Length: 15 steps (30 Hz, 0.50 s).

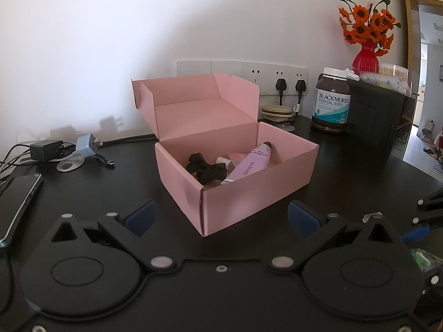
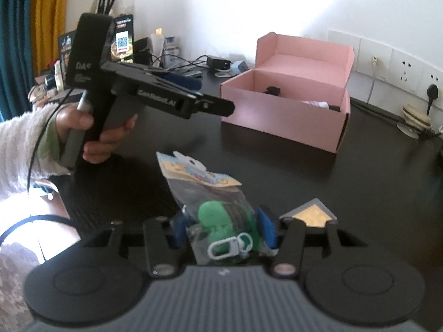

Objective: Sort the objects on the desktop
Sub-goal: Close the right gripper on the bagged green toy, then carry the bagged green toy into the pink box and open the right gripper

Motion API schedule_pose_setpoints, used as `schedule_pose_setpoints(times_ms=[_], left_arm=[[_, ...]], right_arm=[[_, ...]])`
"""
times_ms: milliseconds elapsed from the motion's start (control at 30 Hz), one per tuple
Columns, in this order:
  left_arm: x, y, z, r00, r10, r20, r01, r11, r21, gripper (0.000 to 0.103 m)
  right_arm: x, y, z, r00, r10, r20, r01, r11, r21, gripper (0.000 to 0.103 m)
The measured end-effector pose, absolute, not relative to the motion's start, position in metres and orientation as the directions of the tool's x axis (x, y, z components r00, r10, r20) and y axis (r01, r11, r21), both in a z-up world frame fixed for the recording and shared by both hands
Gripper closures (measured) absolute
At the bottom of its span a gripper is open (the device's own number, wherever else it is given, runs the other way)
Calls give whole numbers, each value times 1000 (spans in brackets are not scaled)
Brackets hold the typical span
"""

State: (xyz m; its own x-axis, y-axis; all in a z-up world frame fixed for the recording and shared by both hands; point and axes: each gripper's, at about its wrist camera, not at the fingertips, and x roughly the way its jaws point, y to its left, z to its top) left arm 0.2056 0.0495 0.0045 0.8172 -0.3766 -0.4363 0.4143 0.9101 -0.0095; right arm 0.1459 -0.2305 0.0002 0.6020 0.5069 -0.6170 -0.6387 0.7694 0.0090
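One clear plastic packet [image 2: 206, 193] with a green toy and a white clip inside lies on the dark table [image 2: 290, 171], its near end between the blue pads [image 2: 268, 228] of the right claw [image 2: 221, 231]. The pads sit tight against the packet's sides and seem to pinch it, though the blur leaves that a little unsure. Just right of it lies a small card with a gold face [image 2: 311, 211]. Farther back stands the pink box [image 1: 235, 166], lid up, holding a pink tube [image 1: 253, 163] and a black bow [image 1: 203, 168]. The left claw [image 1: 221, 217] hovers before the box's near corner, spread wide and empty; a hand [image 2: 102, 135] grips its handle. A fish oil jar [image 1: 331, 99] and orange flowers in a red vase [image 1: 365, 31] stand to the right of the box, a phone [image 1: 19, 202] lies well to its left.
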Motion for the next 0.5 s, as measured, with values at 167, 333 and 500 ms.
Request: schedule_pose_setpoints(times_ms=[167, 333, 500], left_arm=[[205, 49, 4, 819, -374, -435, 413, 911, -7, 0], [206, 49, 4, 819, -373, -436, 410, 912, -8, 0], [206, 49, 4, 820, -371, -436, 409, 912, -7, 0]], right_arm=[[143, -231, 6, 622, 506, -597, -635, 772, -7, 53], [144, -233, 9, 631, 507, -588, -632, 775, -9, 66], [146, -236, 11, 637, 517, -572, -619, 785, 19, 71]])
